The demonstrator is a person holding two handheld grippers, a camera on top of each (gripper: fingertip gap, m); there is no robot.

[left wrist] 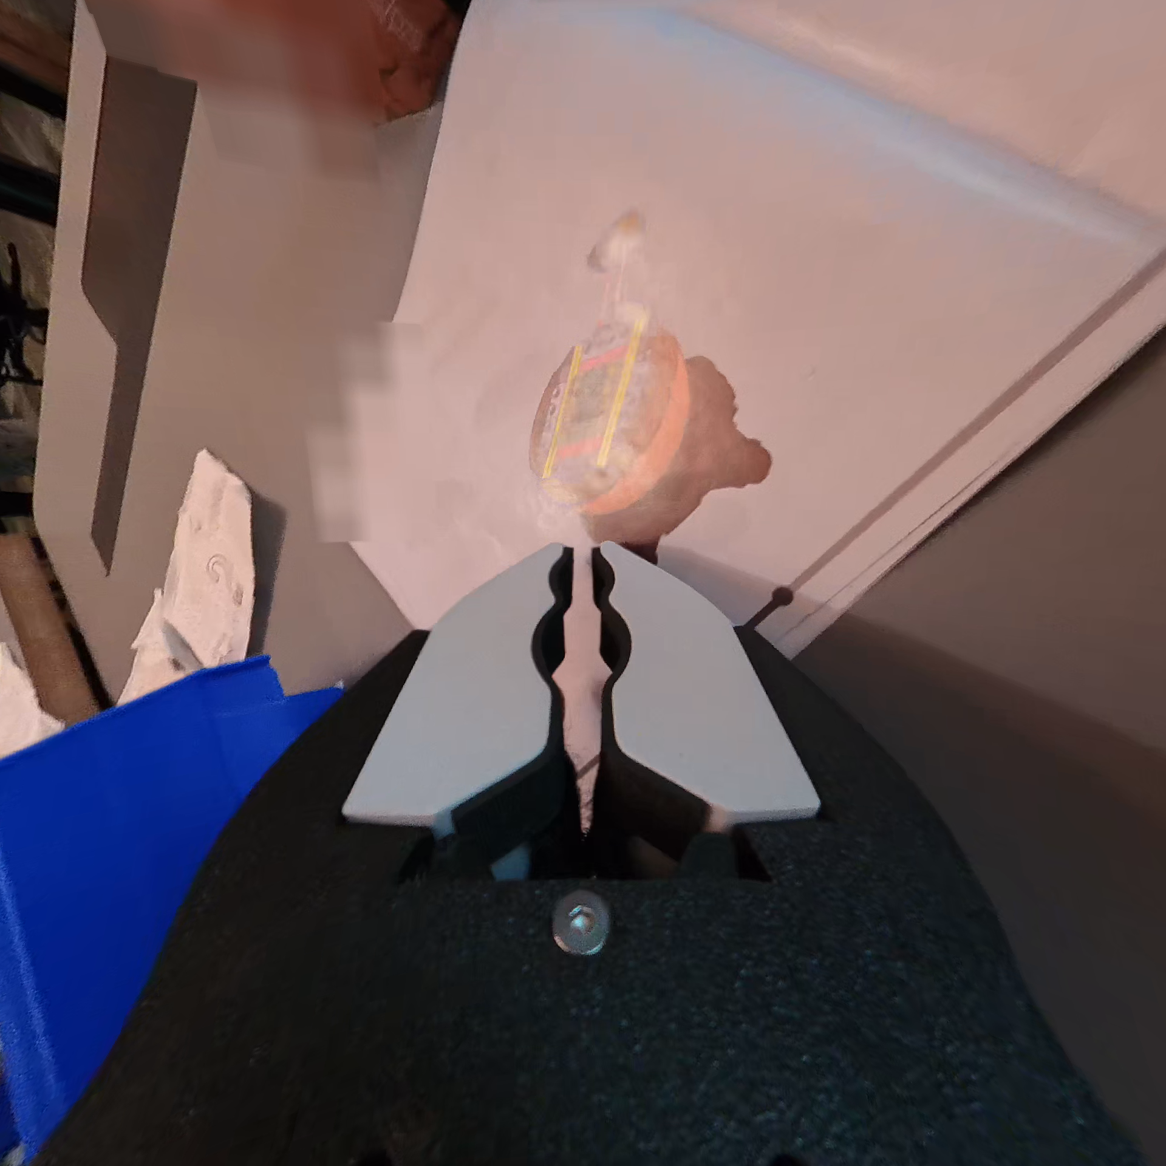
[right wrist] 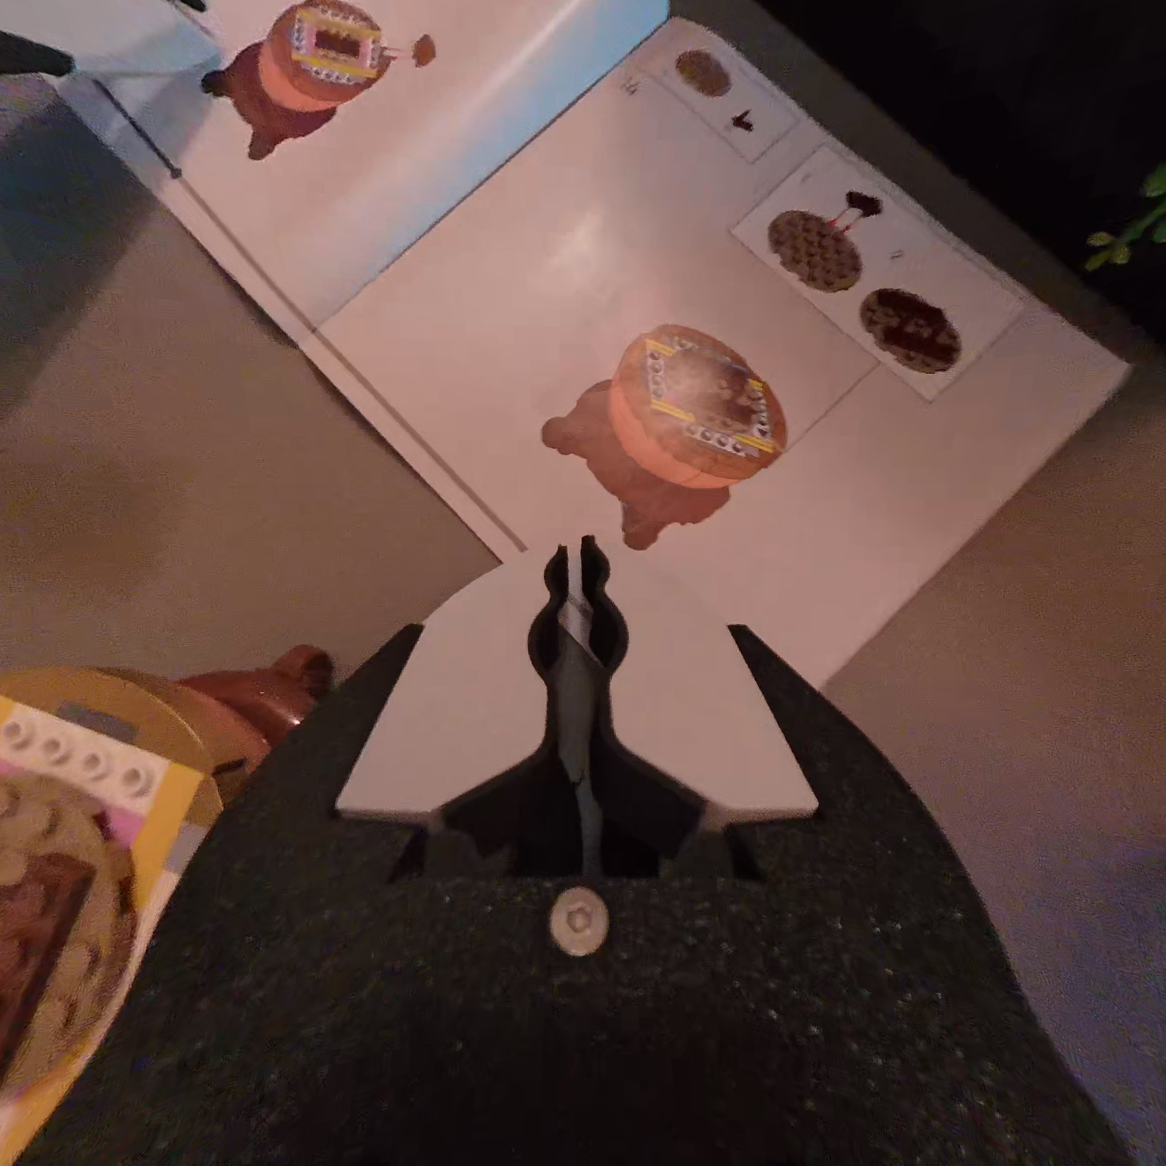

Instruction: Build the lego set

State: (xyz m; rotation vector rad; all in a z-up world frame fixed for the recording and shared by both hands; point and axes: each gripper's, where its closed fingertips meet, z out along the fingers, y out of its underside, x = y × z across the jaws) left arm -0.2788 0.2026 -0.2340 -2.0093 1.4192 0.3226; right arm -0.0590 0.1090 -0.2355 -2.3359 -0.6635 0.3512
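While both jaws sit nearly pinched together, the left hand-held gripper [left wrist: 582,555] and right hand-held gripper [right wrist: 573,555] hover over the instruction booklet [right wrist: 505,265] (grasping nothing), lego build [right wrist: 94,820] beside.

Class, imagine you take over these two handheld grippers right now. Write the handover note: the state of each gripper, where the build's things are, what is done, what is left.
Left gripper: nearly shut, holding nothing, hovering over the open instruction booklet.
Right gripper: nearly shut, a thin pale sliver shows between the fingers; I cannot tell what it is. It also hovers over the booklet, near the printed pot step.
Lego model: on the table at the right gripper's left; brown legs, tan round body, white studded, yellow and pink pieces on top.
Blue bin sits at the left gripper's left.
Done: pot base and part of the top.
Left: compare with the booklet, add remaining pieces.
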